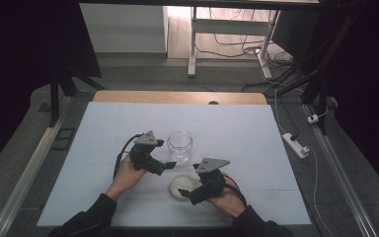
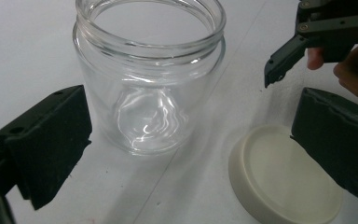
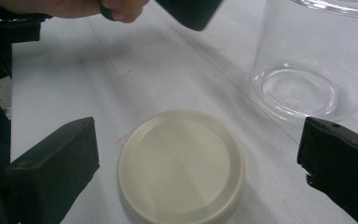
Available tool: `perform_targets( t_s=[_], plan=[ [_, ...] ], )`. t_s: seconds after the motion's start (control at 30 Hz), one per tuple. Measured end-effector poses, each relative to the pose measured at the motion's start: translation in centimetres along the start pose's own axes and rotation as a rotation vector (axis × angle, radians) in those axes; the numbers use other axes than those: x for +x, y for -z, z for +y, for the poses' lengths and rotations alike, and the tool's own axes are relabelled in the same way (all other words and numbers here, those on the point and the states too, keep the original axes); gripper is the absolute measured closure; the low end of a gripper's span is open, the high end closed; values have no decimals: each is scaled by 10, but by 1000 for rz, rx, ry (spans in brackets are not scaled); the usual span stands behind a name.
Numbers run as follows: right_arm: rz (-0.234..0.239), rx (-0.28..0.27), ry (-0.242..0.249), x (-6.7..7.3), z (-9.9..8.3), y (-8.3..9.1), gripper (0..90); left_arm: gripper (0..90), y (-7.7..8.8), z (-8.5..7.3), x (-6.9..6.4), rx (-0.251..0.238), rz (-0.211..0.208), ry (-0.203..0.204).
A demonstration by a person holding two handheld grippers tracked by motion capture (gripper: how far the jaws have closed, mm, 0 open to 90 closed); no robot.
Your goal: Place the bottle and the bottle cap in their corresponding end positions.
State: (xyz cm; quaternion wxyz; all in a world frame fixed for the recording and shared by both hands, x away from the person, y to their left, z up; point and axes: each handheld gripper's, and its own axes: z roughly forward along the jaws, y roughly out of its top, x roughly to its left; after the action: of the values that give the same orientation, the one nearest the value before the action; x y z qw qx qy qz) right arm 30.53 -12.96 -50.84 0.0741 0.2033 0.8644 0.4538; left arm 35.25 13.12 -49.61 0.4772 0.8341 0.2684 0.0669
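Note:
An empty clear glass jar (image 1: 179, 144) (image 2: 149, 93) (image 3: 307, 70) stands upright and lidless on the white table cover (image 1: 94, 158). A cream round lid (image 1: 181, 186) (image 2: 284, 179) (image 3: 182, 165) lies flat just in front of it. My left gripper (image 1: 164, 168) (image 2: 191, 144) is open; the jar and the lid's edge lie ahead between its jaws, untouched. My right gripper (image 1: 187, 196) (image 3: 200, 163) is open wide, one jaw at each side of the lid, neither jaw touching it. Each gripper view catches the other gripper's jaw near the top.
The wooden far edge of the table (image 1: 177, 97) shows beyond the cover. On the floor to the right lie a white power strip (image 1: 296, 144) and cables. A white desk frame (image 1: 192, 44) stands behind. The cover is bare to the left, right and far side.

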Motion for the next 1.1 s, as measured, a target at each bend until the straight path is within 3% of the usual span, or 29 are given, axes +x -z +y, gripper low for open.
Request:
perform_targets(
  t_s=[0.37, 0.7, 1.1],
  plan=[
    [-10, 2, 0, -1, 0, 7, 0, 7, 18, -5, -9, -18, 19, -2],
    [-19, -1, 4, 1, 2, 12, 0, 0, 29, -12, -21, -6, 3, -30],
    [-40, -8, 7, 6, 1, 26, 0, 0, 49, -22, -35, -39, -20, -13]
  ],
)
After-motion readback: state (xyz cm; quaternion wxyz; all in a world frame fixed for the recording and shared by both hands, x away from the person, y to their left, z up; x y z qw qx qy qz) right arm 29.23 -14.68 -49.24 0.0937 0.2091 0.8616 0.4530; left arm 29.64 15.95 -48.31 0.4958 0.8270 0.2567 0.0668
